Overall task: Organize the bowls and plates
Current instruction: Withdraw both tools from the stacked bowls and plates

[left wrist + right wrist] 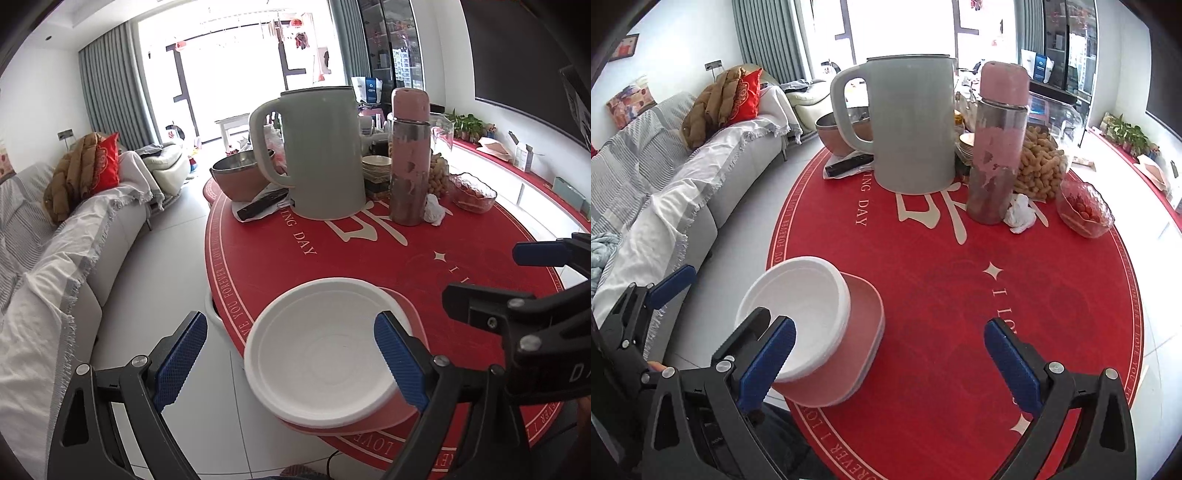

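Note:
A white bowl (317,350) stands on a pink square plate (404,302) at the near left edge of the round red table (369,258). My left gripper (290,321) hovers over the bowl, open: one blue pad (400,358) overlaps its right rim, the other pad (181,354) hangs out past the table edge. Neither presses on it. My right gripper (890,325) is open and empty over bare red table, to the right of the bowl (798,306) and plate (864,321). Each gripper shows in the other's view: the right gripper (484,273) and the left gripper (716,299).
Further back stand a grey kettle (908,125), a pink flask (993,147), a jar of peanuts (1039,166), a glass bowl of red fruit (1084,210), a crumpled tissue (1019,214), a metal-lined bowl (240,173), stacked small dishes (376,166) and a remote (264,206). A sofa (74,240) runs along the left.

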`<state>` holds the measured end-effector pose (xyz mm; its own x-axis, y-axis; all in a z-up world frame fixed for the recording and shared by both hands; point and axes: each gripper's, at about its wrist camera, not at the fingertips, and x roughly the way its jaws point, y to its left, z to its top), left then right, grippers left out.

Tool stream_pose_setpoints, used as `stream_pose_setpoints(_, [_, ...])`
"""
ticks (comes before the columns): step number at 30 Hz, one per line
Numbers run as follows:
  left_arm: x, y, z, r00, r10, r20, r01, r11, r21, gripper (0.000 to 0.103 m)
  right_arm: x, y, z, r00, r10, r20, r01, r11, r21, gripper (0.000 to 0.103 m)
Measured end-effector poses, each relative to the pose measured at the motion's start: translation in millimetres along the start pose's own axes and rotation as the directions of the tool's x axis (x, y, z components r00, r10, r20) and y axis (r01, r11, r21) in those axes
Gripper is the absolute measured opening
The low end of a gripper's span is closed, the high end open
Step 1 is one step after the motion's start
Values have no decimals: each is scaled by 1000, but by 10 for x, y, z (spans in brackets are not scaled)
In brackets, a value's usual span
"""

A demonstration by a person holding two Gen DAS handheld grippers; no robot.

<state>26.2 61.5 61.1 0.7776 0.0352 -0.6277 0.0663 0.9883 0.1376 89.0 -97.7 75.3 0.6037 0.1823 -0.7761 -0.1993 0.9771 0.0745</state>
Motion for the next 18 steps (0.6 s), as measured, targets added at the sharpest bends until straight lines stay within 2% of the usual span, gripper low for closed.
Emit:
stream_pose_setpoints(9, [12,-321,-23,996,-45,-72,47,998,34,94,-14,-244,-130,999,-22,-33,23,999,28,103])
stream_pose_setpoints(18, [24,-636,-60,991,-73,-108,80,995,62,94,-54,-603,-275,998,-44,-51,48,995,84,103])
